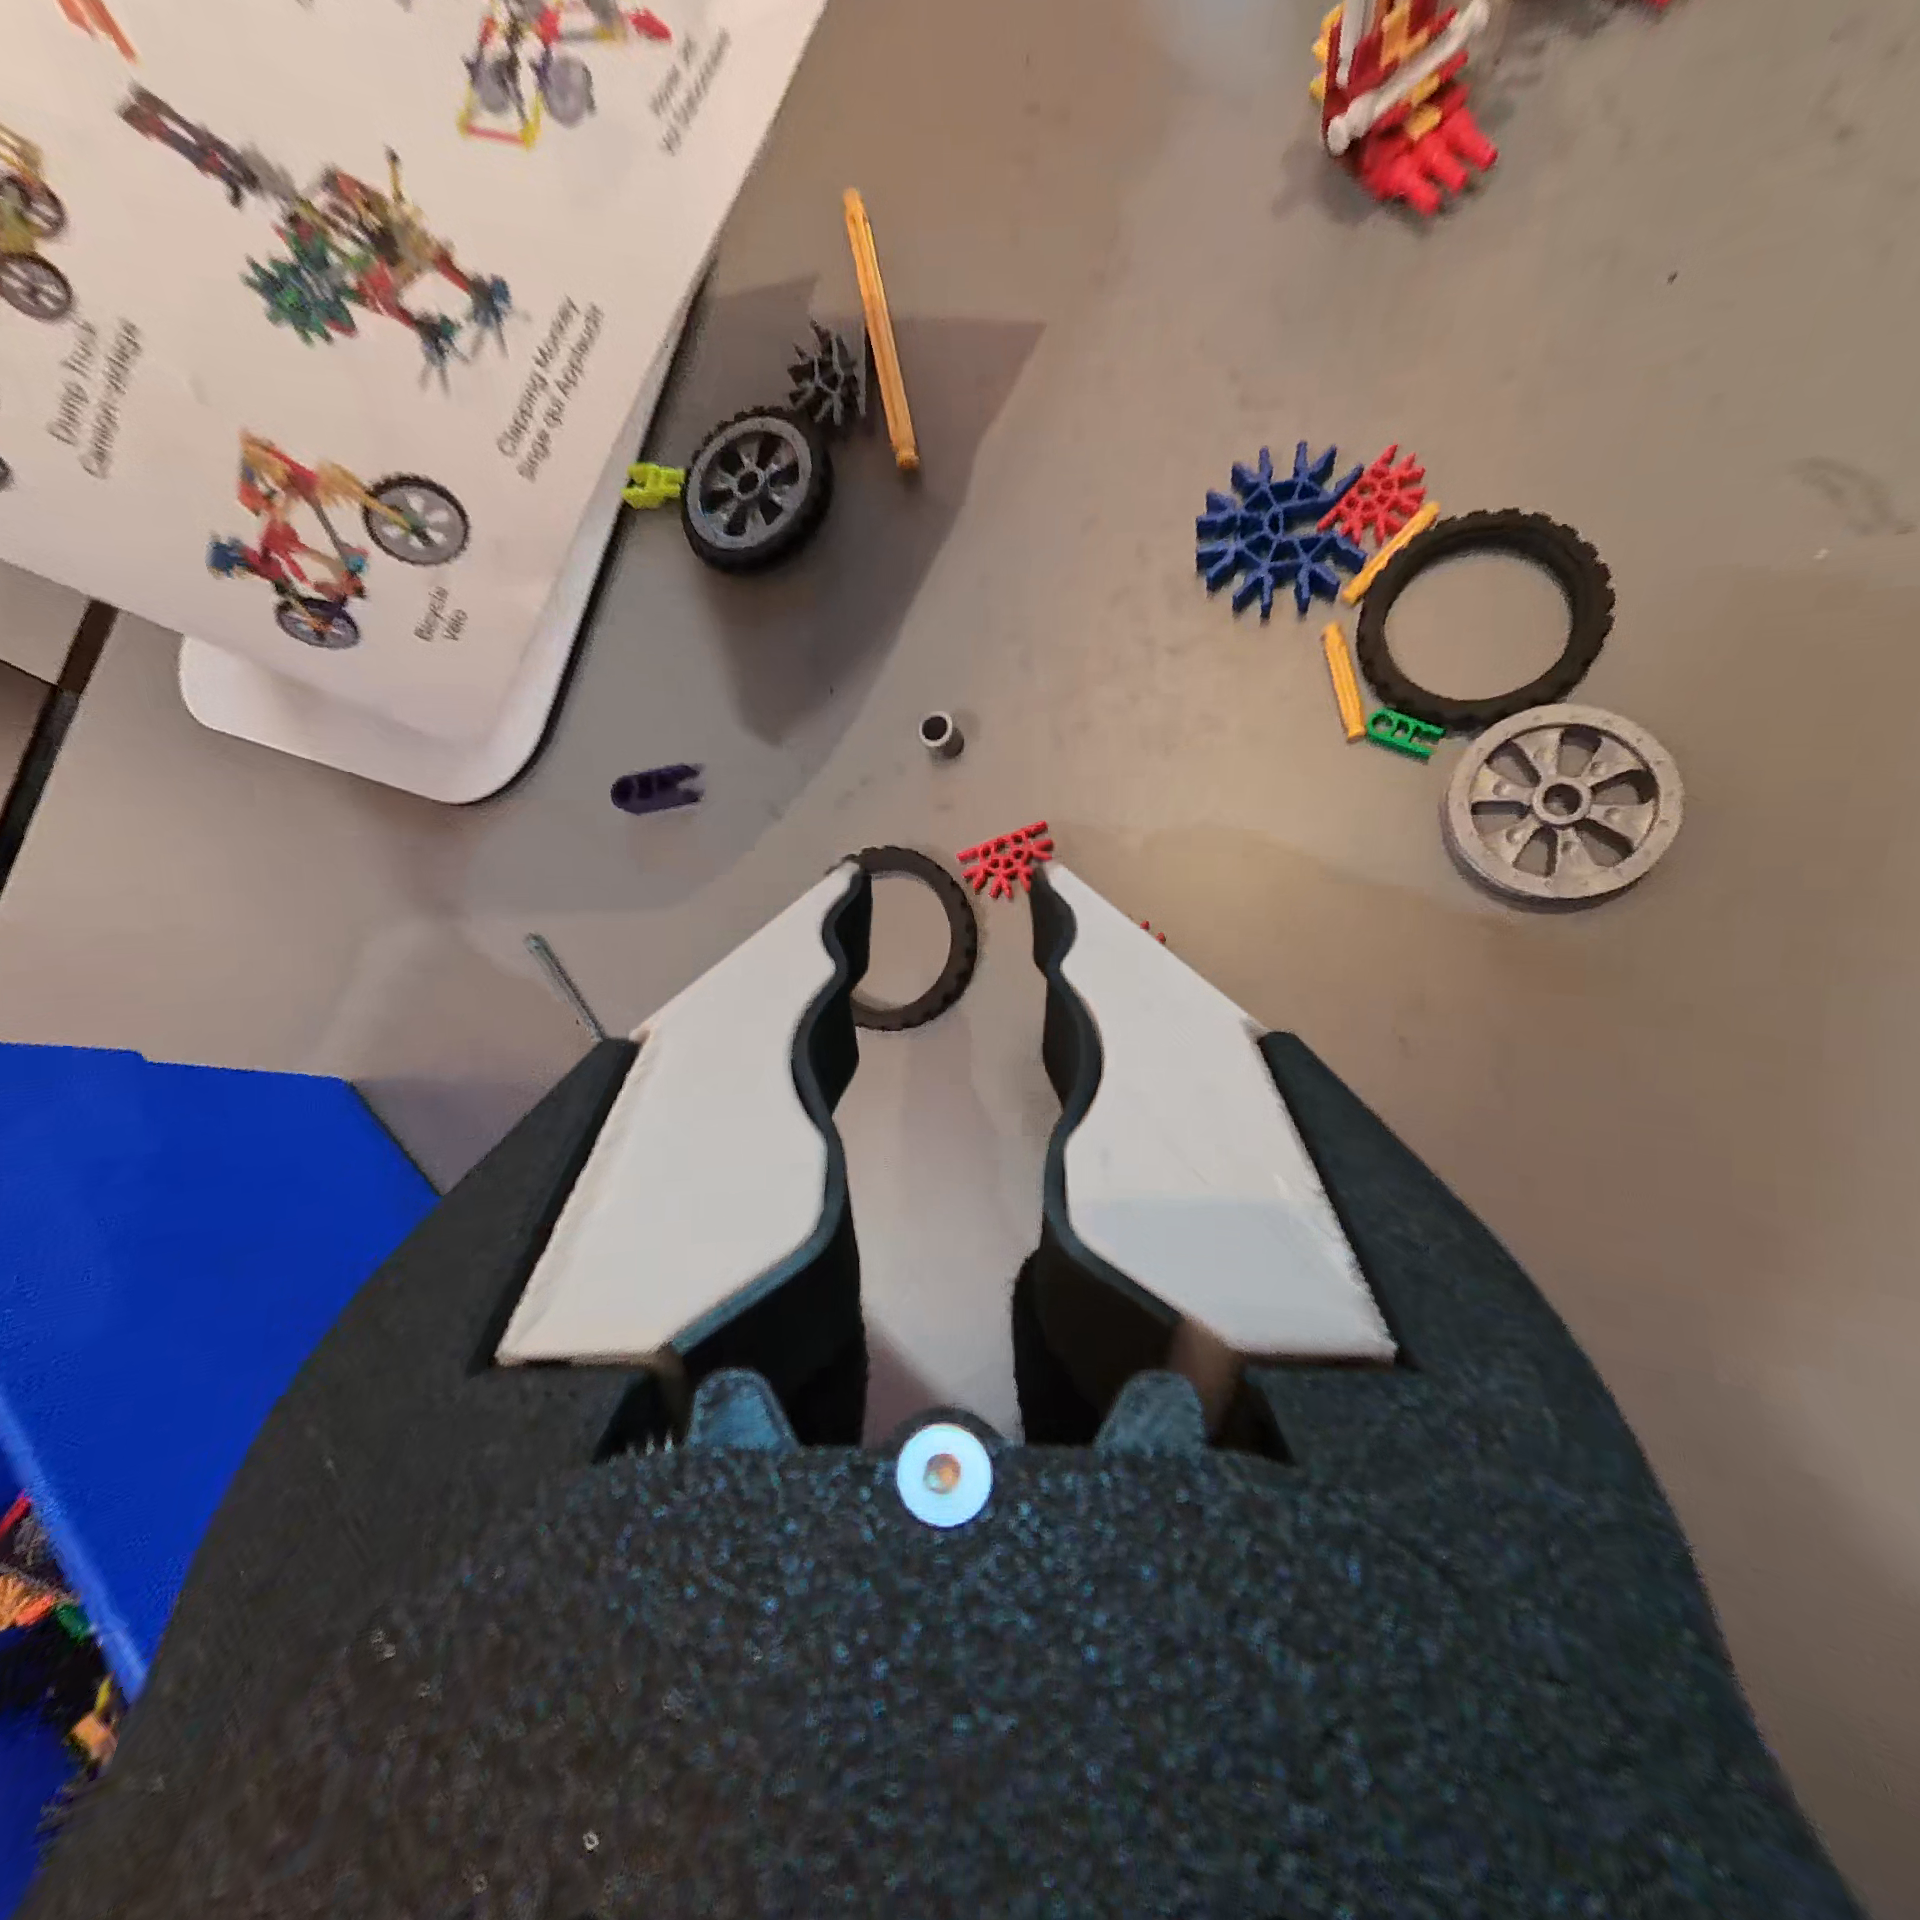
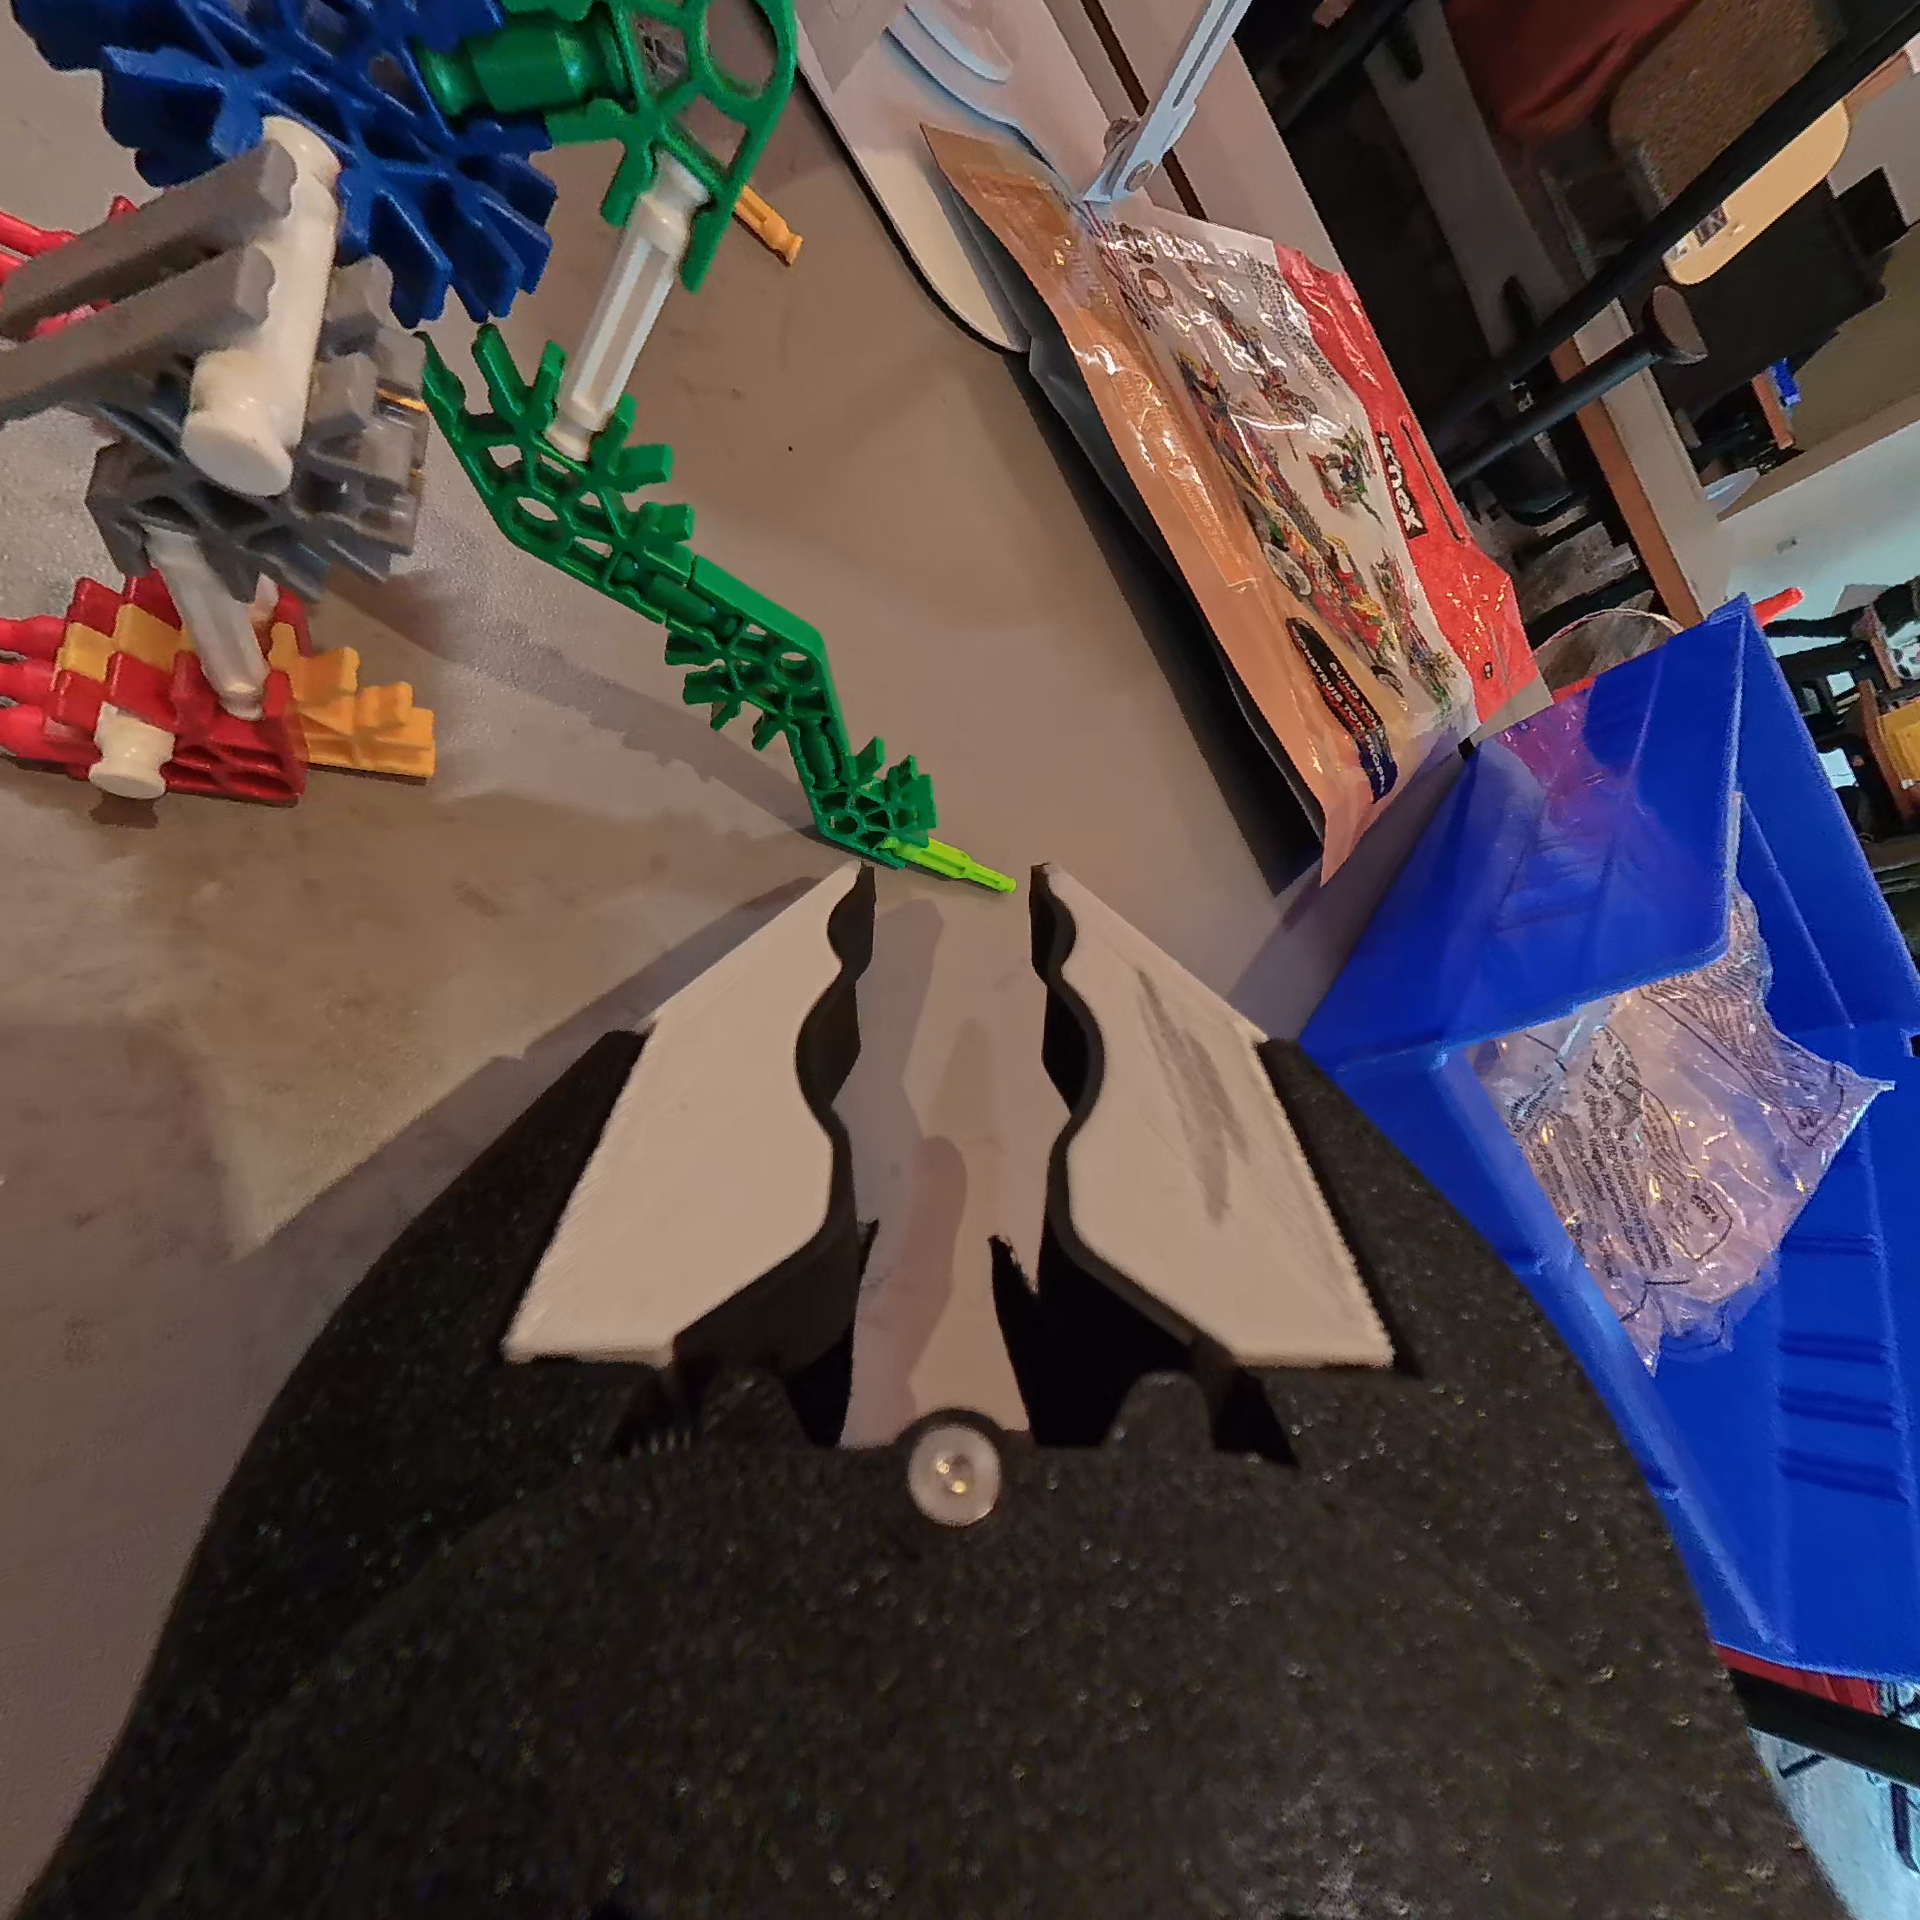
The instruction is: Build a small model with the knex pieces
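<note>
My left gripper [image 1: 948,883] is open and empty above the grey table. A small black tyre ring [image 1: 935,940] lies under its left fingertip, and a red snowflake connector [image 1: 1003,857] lies just ahead of its right fingertip. My right gripper [image 2: 951,883] is open and empty, low over the table. Just ahead of it lies a light green rod [image 2: 961,864] at the tip of a chain of green connectors [image 2: 665,582]. That chain rises to a built model [image 2: 270,343] of blue, grey, white, red and yellow pieces at the upper left.
Left wrist view: instruction sheet [image 1: 343,343], small wheel [image 1: 753,488], yellow rod [image 1: 881,327], purple clip [image 1: 657,788], grey spacer [image 1: 941,735], blue connectors [image 1: 1273,530], large tyre [image 1: 1486,618], grey hub [image 1: 1562,802], blue bin [image 1: 156,1299]. Right wrist view: packet [image 2: 1278,499], blue bin [image 2: 1662,1091] with plastic bag. The gap from one gripper's tips to the other's is roughly 30 cm. To reach the red snowflake connector [image 1: 1003,857] in a straight line is about 4 cm for my left fingers, about 30 cm for my right.
</note>
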`<state>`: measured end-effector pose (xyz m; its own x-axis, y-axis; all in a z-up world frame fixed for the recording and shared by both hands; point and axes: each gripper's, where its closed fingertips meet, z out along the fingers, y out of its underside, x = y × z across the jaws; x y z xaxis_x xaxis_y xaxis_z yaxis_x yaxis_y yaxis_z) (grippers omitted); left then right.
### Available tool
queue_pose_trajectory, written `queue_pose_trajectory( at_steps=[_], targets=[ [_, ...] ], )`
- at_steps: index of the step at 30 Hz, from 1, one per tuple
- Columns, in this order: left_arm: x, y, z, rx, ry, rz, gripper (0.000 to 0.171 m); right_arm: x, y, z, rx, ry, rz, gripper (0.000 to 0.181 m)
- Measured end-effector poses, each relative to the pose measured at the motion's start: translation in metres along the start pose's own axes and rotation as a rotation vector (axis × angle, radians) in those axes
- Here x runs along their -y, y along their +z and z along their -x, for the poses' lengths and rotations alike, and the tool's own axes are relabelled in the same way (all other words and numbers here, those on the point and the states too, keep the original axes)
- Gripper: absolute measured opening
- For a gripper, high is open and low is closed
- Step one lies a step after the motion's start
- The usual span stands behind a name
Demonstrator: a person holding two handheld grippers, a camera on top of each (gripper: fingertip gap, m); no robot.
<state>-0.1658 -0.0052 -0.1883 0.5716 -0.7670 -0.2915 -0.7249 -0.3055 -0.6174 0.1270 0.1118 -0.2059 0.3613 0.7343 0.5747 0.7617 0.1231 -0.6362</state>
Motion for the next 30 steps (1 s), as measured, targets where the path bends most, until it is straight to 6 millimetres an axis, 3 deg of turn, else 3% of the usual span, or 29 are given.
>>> queue_pose_trajectory(
  at_steps=[3, 8, 16, 30],
  targets=[
    [-0.005, 0.009, -0.003, -0.024, -0.013, 0.015, 0.031, 0.000, 0.000, 0.000, 0.001, 0.000, 0.001, 0.030],
    [0.007, 0.017, -0.014, -0.073, 0.013, -0.028, 0.032, -0.001, 0.000, 0.001, 0.003, -0.003, 0.006, 0.030],
    [-0.013, 0.032, 0.003, -0.051, -0.043, 0.037, 0.036, -0.001, 0.000, 0.000, 0.001, -0.003, 0.005, 0.030],
    [-0.015, 0.031, -0.003, -0.134, -0.122, -0.010, 0.023, -0.003, 0.001, 0.001, 0.007, -0.005, 0.013, 0.030]
  ],
)
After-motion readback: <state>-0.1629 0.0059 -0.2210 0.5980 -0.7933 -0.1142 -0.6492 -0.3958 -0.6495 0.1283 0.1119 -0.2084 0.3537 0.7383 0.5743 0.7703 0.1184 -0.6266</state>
